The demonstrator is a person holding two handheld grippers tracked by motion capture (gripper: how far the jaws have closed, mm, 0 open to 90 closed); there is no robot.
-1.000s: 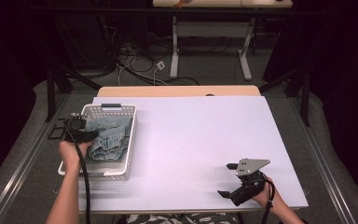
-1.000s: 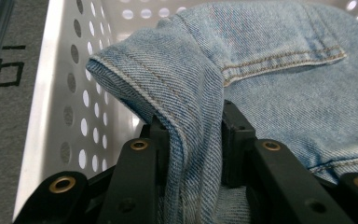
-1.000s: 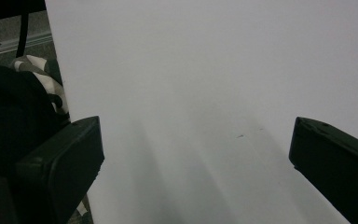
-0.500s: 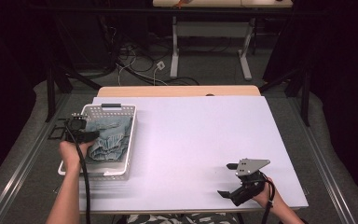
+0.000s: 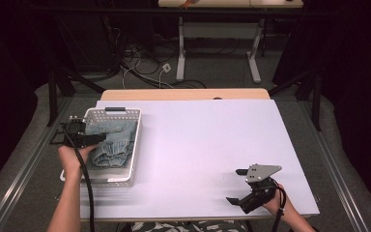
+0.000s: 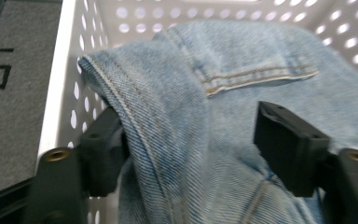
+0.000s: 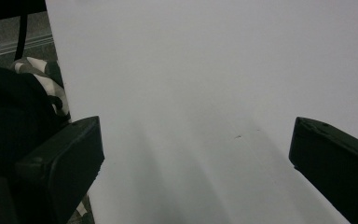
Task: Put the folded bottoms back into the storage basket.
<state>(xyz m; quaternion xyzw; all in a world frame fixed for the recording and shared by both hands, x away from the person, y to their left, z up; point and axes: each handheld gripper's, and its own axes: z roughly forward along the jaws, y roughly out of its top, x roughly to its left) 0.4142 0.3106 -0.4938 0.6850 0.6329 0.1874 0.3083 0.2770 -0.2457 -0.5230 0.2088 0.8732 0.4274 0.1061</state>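
Jeans (image 6: 223, 93) lie in the basket (image 5: 125, 114) at the left of the tabletop (image 5: 207, 145). The left hand-held gripper (image 6: 191, 140), released, straddles a denim fold inside the basket. The right hand-held gripper (image 5: 244, 186), released and empty, rests well apart from the basket.

Partial black marking on grey floor mat (image 6: 9, 88), not readable as text.

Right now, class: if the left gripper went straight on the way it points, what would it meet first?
The jeans in the basket. The left gripper has its jaws open astride a denim fold; how near is unclear.
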